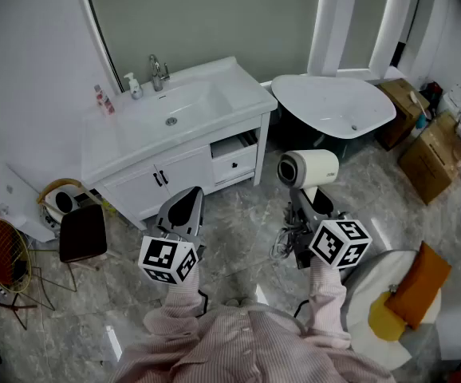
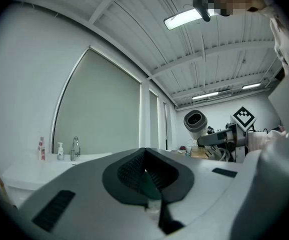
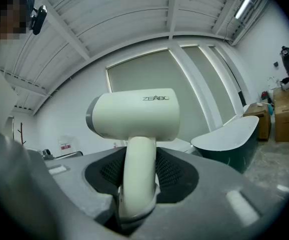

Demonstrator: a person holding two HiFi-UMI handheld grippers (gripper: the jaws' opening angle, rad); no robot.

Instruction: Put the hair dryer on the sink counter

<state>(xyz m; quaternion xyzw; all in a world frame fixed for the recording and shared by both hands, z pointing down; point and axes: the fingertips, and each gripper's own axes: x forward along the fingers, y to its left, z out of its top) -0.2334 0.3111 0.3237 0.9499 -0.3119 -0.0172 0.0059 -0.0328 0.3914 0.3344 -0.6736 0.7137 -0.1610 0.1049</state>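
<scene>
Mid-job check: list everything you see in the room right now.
hair dryer: 1, cream, upright in right gripper, above the floor
sink counter: 1, white, ahead-left
faucet: 1, chrome, behind the basin
pump bottle: 1, white, left of faucet
pink bottle: 1, counter's left end
bathtub: 1, white, right of counter
cardboard boxes: 2, brown, far right
stool: 1, dark brown, floor left
left gripper: grey, jaws together, empty
right gripper: grey, clamped on dryer handle
</scene>
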